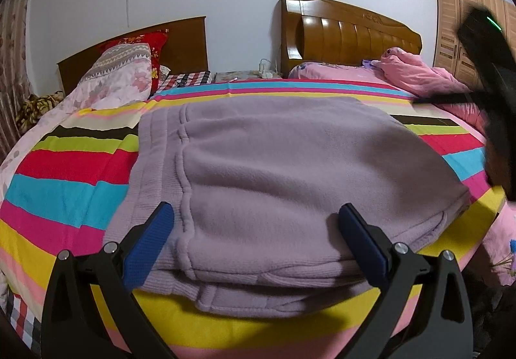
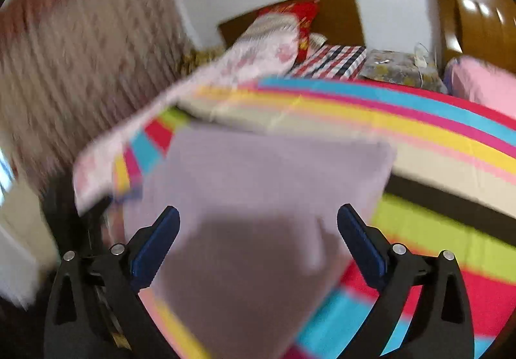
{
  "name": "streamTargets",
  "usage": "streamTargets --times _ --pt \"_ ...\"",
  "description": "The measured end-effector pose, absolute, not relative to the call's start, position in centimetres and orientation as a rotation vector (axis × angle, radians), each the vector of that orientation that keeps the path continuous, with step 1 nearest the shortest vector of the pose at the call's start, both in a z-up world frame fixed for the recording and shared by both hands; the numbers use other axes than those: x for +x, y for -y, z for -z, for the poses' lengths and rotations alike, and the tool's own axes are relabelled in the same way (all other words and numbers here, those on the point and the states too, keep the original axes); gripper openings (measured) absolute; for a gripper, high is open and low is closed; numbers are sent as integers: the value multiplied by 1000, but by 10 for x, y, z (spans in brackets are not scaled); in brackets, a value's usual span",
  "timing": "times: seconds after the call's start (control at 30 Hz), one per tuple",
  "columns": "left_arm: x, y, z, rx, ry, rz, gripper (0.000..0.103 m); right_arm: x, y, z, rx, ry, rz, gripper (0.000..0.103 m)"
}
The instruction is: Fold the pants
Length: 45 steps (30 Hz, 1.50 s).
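Observation:
The lilac fleece pants [image 1: 274, 172] lie folded into a flat rectangle on the striped bedspread [image 1: 64, 185], ribbed waistband on the left. My left gripper [image 1: 256, 230] is open, its blue pads over the near edge of the pants, holding nothing. In the blurred right wrist view the pants [image 2: 258, 198] lie below my right gripper [image 2: 258, 233], which is open and empty above them. The right gripper's black body shows at the right edge of the left wrist view [image 1: 493, 101].
A floral pillow [image 1: 119, 75] and red cushion lie at the back left. A crumpled pink quilt [image 1: 425, 75] sits at the back right by a wooden headboard [image 1: 348, 33]. A curtain [image 2: 80, 69] hangs to the left. The bed's near edge lies just under my left gripper.

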State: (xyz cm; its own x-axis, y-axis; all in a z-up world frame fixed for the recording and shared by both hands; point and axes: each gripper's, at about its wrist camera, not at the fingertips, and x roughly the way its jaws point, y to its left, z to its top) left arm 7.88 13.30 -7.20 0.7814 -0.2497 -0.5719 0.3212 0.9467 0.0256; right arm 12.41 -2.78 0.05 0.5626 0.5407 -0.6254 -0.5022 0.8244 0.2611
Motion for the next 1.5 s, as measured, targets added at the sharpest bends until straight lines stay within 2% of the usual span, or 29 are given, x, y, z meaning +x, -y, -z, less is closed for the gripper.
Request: streamTargets --times 0.1,0.2,0.5,0.6,0.7,0.8,0.97,1.2,1.33,1.5 --pt "78 -133 73 123 -590 314 101 84 21 50 -127 -841 -546 97" --pt "77 -134 74 125 -576 318 101 67 35 63 -47 -862 -521 98" --pt "77 -131 74 123 -578 283 101 66 43 25 46 -608 -416 98" --pt "78 -128 73 124 -586 272 102 85 26 57 -121 -737 -315 98" --pt "78 -125 72 128 -585 266 102 83 35 69 -6 -730 -323 98" --pt "79 -124 72 129 -586 261 102 86 36 62 -8 -772 -317 98" --pt "78 -121 73 131 -582 255 102 67 30 47 -68 -730 -289 98" --pt "76 -120 74 131 -574 257 102 55 34 29 20 -649 -336 98" --pt "76 -120 75 131 -572 256 102 60 11 52 -109 -737 -359 98" --pt "70 -116 67 160 -599 197 101 58 24 55 -33 -807 -356 98"
